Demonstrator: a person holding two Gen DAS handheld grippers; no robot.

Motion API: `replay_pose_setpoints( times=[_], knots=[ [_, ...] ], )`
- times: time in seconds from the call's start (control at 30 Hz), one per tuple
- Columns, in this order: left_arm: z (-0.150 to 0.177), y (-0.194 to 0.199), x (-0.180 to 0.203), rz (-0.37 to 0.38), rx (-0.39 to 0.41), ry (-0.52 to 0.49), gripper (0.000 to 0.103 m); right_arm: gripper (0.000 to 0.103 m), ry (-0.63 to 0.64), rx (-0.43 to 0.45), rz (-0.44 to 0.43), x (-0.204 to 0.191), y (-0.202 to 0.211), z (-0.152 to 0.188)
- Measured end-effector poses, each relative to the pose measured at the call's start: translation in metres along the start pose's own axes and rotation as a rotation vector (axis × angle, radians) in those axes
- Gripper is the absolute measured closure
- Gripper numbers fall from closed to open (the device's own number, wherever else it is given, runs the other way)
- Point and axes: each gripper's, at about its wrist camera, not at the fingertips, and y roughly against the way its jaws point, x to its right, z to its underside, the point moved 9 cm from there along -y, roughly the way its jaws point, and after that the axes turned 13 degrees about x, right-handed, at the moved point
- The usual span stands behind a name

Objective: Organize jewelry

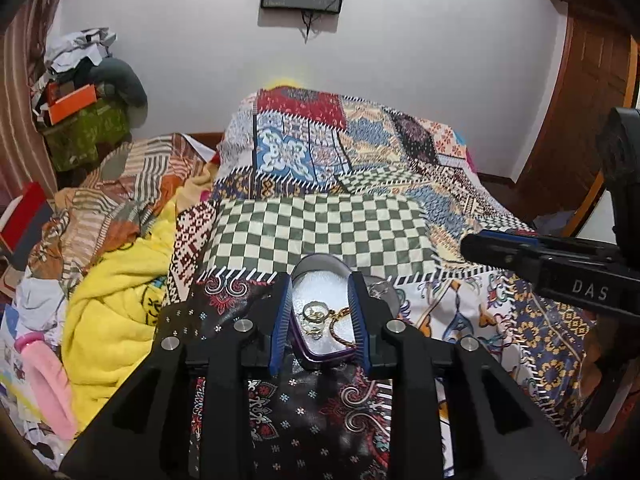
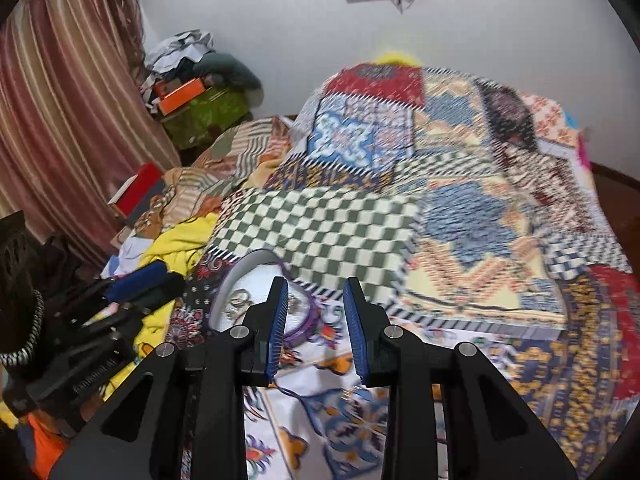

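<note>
The left gripper (image 1: 319, 316) hangs over an open jewelry box (image 1: 320, 344) on the bed.

Its fingers stand apart on both sides of the box and hold nothing. The purple-rimmed box lies on the patchwork bedspread (image 1: 360, 160), near the edge closest to the camera. Inside are gold rings (image 1: 316, 314) and a gold chain (image 1: 340, 328). The right gripper (image 2: 316, 328) is just beside the box, over the white patch; its fingers are apart too, with nothing between. A yellow towel (image 1: 116, 308) lies at the left edge.
</note>
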Motion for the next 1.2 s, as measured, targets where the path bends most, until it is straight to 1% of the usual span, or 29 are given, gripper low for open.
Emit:
replay_pose_setpoints(
  times=[0.2, 0.33, 0.43, 0.5, 0.63, 0.7, 0.8, 0.9, 1.03, 1.2],
  knots=[
    [-0.011, 0.018, 0.019, 0.023, 0.031, -0.024, 0.072, 0.077, 0.016, 0.038, 0.057, 0.017, 0.033, -0.006],
    [-0.011, 0.024, 0.034, 0.041, 0.035, -0.042, 0.069, 0.077, 0.026, 0.046, 0.096, 0.029, 0.051, -0.004],
    [-0.009, 0.025, 0.045, 0.058, 0.028, -0.048, 0.069, 0.076, 0.022, 0.042, 0.116, 0.039, 0.059, 0.001],
    [-0.006, 0.025, 0.054, 0.074, 0.018, -0.053, 0.068, 0.073, 0.020, 0.037, 0.130, 0.046, 0.063, 0.006],
    [0.009, 0.022, 0.069, 0.095, -0.015, -0.074, 0.068, 0.062, 0.011, 0.021, 0.172, 0.061, 0.069, 0.023],
    [0.023, 0.018, 0.075, 0.107, -0.047, -0.078, 0.068, 0.062, -0.005, -0.011, 0.179, 0.070, 0.067, 0.039],
    [0.043, 0.012, 0.081, 0.120, -0.102, -0.085, 0.068, 0.062, -0.027, -0.090, 0.197, 0.085, 0.058, 0.070],
    [0.063, 0.004, 0.088, 0.133, -0.155, -0.097, 0.068, 0.062, -0.042, -0.150, 0.207, 0.095, 0.052, 0.094],
    [0.081, -0.006, 0.099, 0.156, -0.197, -0.103, 0.068, 0.062, -0.052, -0.183, 0.210, 0.102, 0.044, 0.111],
    [0.091, -0.020, 0.108, 0.177, -0.228, -0.113, 0.068, 0.062, -0.041, -0.210, 0.195, 0.100, 0.030, 0.118]
  ],
)
